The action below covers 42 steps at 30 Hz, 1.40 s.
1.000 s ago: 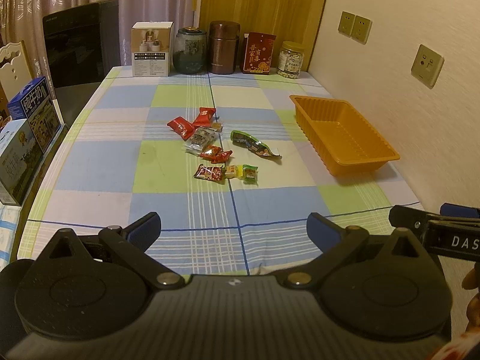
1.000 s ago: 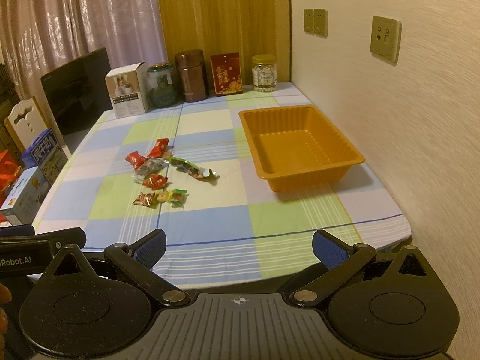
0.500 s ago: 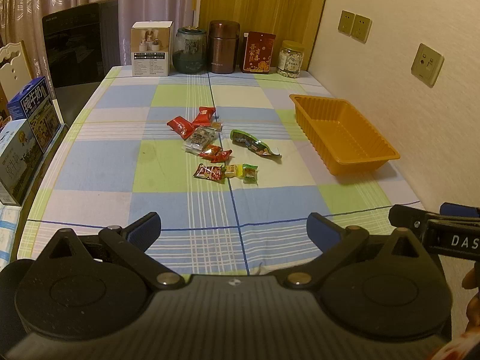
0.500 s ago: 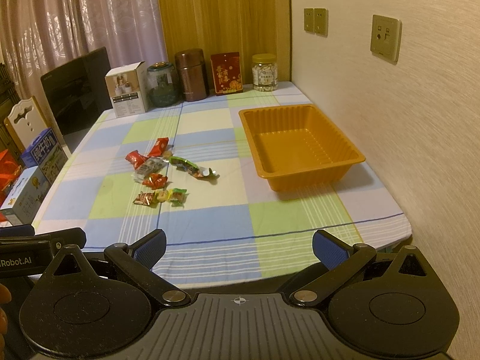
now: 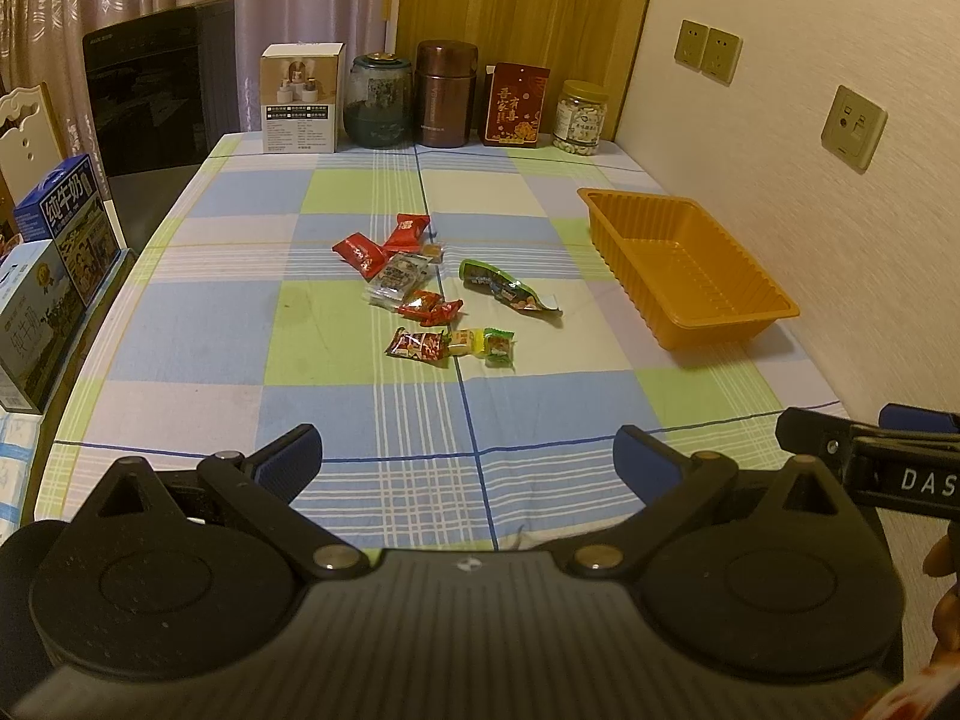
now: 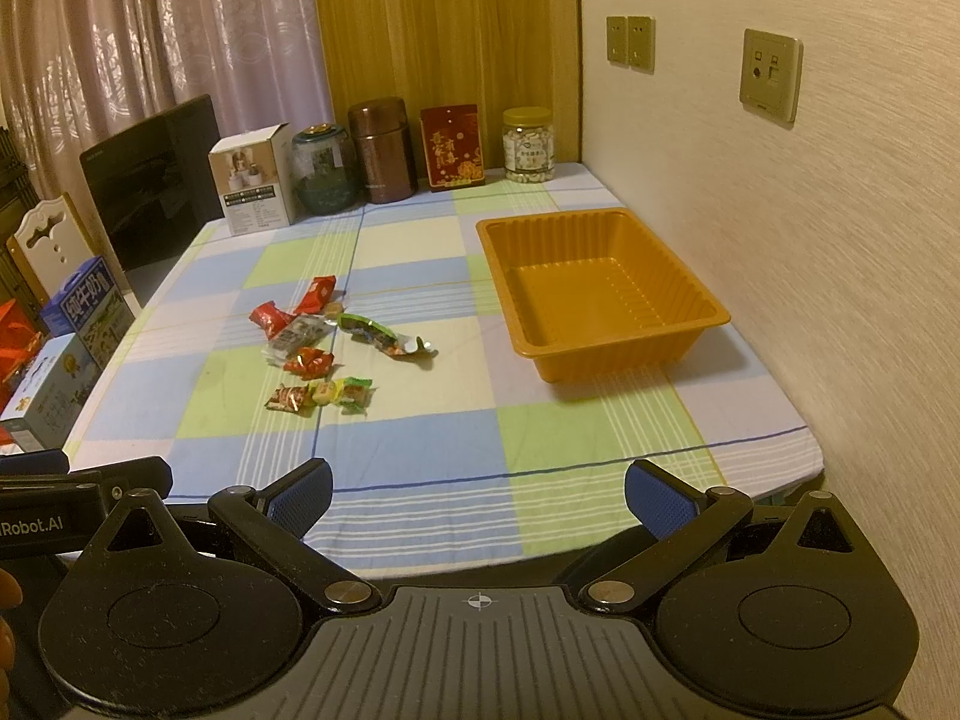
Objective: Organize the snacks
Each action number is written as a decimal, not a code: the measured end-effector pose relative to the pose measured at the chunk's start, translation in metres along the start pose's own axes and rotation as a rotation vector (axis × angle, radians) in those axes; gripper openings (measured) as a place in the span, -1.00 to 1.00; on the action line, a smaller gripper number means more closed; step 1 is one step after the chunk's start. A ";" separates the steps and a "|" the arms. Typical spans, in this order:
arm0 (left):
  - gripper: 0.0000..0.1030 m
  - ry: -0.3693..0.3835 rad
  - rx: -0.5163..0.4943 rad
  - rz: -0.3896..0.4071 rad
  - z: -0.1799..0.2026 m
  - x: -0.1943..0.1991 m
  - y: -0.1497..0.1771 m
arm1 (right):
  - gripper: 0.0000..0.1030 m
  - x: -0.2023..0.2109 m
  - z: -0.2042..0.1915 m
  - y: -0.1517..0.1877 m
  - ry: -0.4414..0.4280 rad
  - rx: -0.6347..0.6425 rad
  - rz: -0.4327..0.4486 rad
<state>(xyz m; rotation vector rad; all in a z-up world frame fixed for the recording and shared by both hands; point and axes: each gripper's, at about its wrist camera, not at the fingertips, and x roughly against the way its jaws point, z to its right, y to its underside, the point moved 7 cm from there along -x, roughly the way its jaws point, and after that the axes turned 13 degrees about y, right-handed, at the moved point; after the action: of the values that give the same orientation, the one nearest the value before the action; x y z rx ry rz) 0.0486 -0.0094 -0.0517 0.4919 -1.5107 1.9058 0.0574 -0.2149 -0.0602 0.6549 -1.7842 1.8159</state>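
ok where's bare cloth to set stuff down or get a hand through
Free: the near strip between the snack pile and the table edge; the left side toward the milk cartons; the gap between the green packet and the orange tray, itself empty. Crowded: the pile at centre, and the back row of jars and boxes.

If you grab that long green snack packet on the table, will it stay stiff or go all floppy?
Probably floppy: the long green packet looks like thin crinkled wrapper, bent and twisted at its silvery end. It likely weighs little, since it lies flat on the tablecloth. The shiny film may slip between the pads, so pinch its fuller middle.
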 end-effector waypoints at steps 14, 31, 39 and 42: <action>0.99 0.000 -0.003 0.000 0.002 -0.001 0.001 | 1.00 -0.001 0.000 0.000 0.000 -0.001 -0.001; 0.99 0.009 0.003 0.000 0.004 -0.003 0.004 | 1.00 -0.002 -0.001 0.002 -0.001 -0.003 -0.003; 0.99 0.016 0.023 -0.005 -0.006 -0.012 0.008 | 1.00 -0.015 -0.001 0.007 -0.004 -0.033 0.010; 0.99 0.010 0.041 -0.006 -0.018 -0.018 0.008 | 1.00 -0.024 -0.003 0.007 -0.002 -0.039 0.009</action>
<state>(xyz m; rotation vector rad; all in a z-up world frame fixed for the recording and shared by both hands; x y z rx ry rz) 0.0580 0.0024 -0.0738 0.5039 -1.4648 1.9348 0.0714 -0.2120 -0.0810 0.6342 -1.8217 1.7831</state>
